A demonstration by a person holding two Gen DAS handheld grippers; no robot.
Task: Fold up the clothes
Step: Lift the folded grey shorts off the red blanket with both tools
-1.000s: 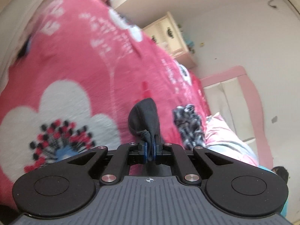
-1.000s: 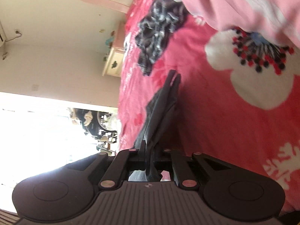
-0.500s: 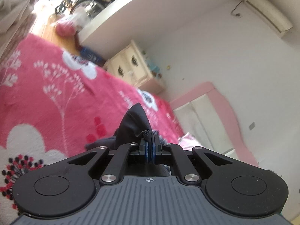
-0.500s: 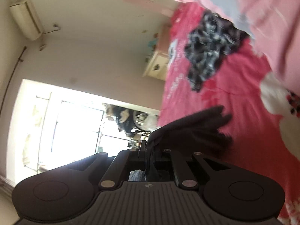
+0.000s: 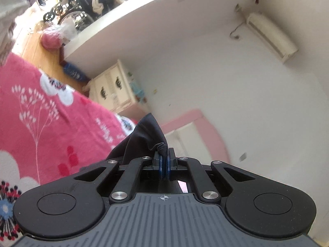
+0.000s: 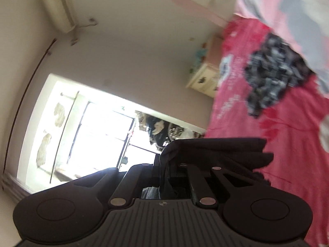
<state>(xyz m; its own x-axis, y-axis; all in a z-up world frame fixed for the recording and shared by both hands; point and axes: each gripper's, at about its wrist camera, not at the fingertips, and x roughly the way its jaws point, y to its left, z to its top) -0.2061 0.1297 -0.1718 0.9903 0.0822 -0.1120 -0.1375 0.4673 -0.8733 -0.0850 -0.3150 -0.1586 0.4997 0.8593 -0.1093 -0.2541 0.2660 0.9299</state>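
Holding: both grippers clamped on one dark garment point(image 5: 144, 140), lifted off the red floral blanket point(image 5: 51, 119) w/ both cams tipped up toward wall + ceiling.
Left gripper point(image 5: 164, 165): blue pads pinched tight on a bunched bit of the dark cloth; rest peaks up ahead of the fingers, then drapes down-left.
Right gripper point(image 6: 164, 170): jaws closed on an edge of the same garment point(image 6: 218, 150); cloth spreads out to the right in flat layered folds, over the bed.
Where it is: in the air btwn the two tools, above the blanket; can't tell if any part touches the bed.
Handling (my guess): light, thin, limp fabric. No stiffness, so it sags anywhere unsupported and creases easily. Not fragile. Looks smooth, so may slip if only a thin edge is pinched.
Grip spots: prob. best at corners or hem/seam, several layers deep, hands well apart to keep it taut.
Other stuff: black-and-white patterned garment point(image 6: 273, 70) lies further up the bed, near a pink quilt point(image 6: 287, 10); cream nightstand point(image 5: 113, 88) by the wall.
Risk: bunched left pinch could leave the fold uneven.
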